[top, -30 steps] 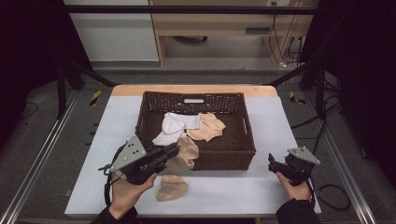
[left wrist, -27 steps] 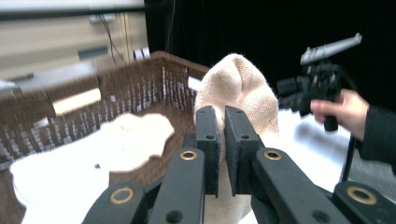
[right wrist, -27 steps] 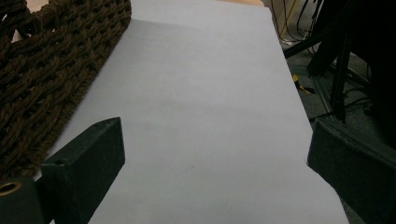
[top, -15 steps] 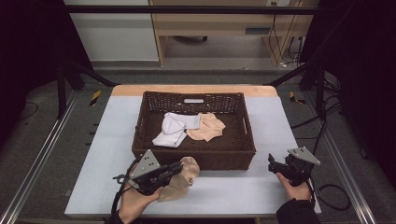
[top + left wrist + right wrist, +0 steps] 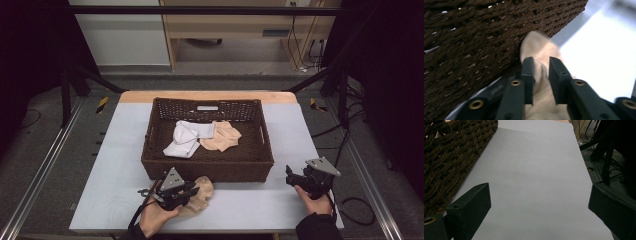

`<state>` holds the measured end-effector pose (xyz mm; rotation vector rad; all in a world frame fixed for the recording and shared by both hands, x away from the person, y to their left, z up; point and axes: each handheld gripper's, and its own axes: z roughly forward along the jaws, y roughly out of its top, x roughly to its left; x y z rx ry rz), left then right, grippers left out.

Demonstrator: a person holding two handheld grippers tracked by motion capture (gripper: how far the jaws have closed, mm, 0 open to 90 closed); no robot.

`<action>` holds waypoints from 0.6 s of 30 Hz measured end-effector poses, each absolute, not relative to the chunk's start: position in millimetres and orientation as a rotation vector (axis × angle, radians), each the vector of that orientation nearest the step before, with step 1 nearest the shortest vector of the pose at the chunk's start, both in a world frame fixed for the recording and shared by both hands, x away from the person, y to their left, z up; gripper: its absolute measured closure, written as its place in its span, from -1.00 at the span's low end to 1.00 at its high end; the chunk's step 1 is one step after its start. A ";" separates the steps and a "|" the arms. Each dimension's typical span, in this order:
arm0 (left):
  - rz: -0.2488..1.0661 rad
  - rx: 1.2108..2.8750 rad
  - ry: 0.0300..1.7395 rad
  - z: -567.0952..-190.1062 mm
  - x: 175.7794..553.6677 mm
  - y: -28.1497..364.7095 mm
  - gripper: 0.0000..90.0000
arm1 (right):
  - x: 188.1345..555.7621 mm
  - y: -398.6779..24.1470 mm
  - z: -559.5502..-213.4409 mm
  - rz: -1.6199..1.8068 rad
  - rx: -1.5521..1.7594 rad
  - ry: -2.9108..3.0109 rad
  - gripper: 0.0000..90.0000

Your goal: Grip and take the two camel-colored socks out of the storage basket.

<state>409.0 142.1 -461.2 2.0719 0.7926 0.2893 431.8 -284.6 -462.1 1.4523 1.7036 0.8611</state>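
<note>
A beige sock (image 5: pixel 204 189) lies on the table against the front wall of the brown wicker basket (image 5: pixel 207 167). My left gripper (image 5: pixel 192 192) is low over it, pointing at the basket. In the left gripper view the sock (image 5: pixel 536 46) runs between the jaws of my left gripper (image 5: pixel 541 62). The jaws have just been opening and stand a little apart around the cloth. My right gripper (image 5: pixel 291 176) rests at the table's front right. Seen through its own camera, my right gripper (image 5: pixel 539 195) is wide open over bare table.
Inside the basket lie a white sock (image 5: pixel 185 140) and another beige sock (image 5: pixel 222 137). The grey table (image 5: pixel 120 150) has free room left and right of the basket. The basket wall (image 5: pixel 474 37) is close ahead of the left jaws.
My left gripper has sunk from the basket's front rim to the table, bringing the beige sock down onto another beige sock lying there. The right gripper has stayed still.
</note>
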 end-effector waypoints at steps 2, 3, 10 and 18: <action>0.315 2.062 0.791 -460.5 408.0 142.8 0.51 | 431.7 -284.9 -462.0 0.860 1.449 1.703 -0.90; 0.329 2.055 0.785 -460.0 407.6 143.7 0.44 | 431.7 -284.9 -462.1 0.859 1.449 1.703 -0.90; 0.369 1.971 0.800 -454.0 402.5 159.3 -0.12 | 431.2 -285.3 -461.7 0.857 1.450 1.701 -0.90; 0.438 1.933 0.884 -453.9 398.3 194.8 -0.31 | 431.0 -285.6 -461.8 0.856 1.451 1.702 -0.90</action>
